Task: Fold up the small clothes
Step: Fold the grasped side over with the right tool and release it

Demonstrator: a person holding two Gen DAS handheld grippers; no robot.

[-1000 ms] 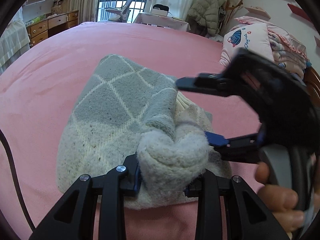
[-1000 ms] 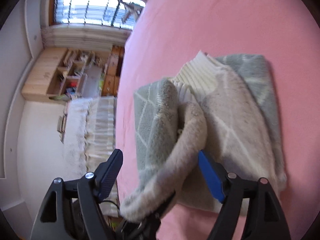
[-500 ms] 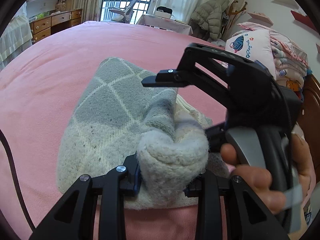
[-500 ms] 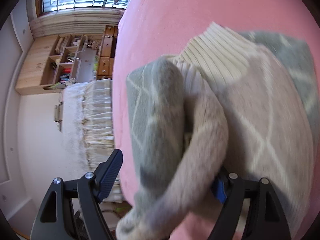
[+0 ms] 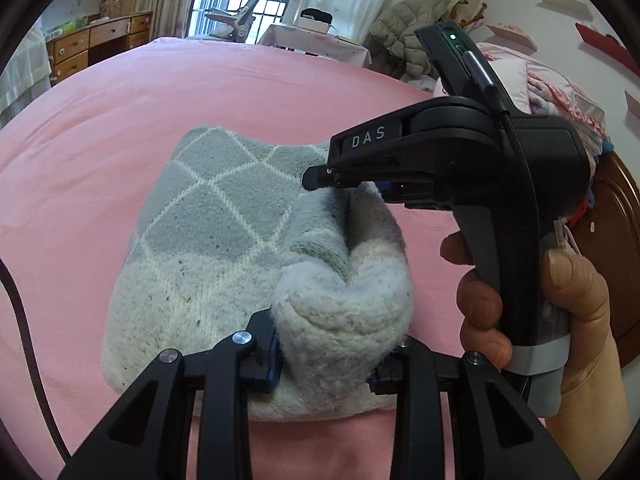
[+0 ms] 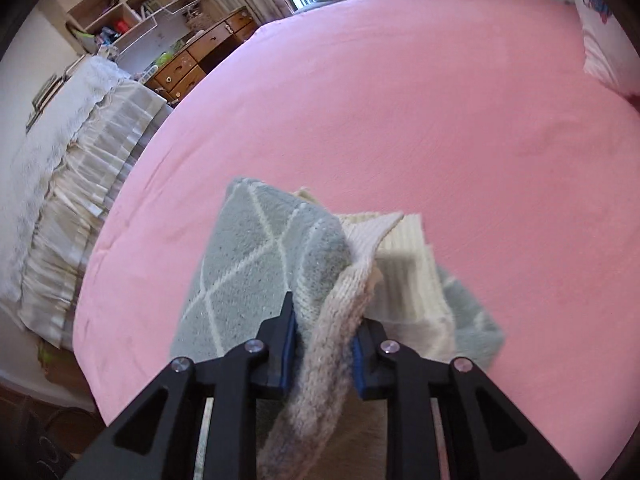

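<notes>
Two grippers pinch one sweater (image 5: 224, 248) on the pink bed (image 5: 200, 92): left gripper (image 5: 326, 354) clamps a bunched fold, while right gripper (image 6: 324, 338), jaws just closing, clamps the edge beside the collar (image 6: 400, 260), likely to carry the fold over together.

Your small sweater (image 5: 224, 240) is fuzzy knit, grey with a cream diamond lattice up top and speckled cream below, with a ribbed cream collar (image 6: 400, 264). It lies partly folded on the pink bed (image 5: 200, 92), one thick rolled edge bunched and raised off it.
</notes>
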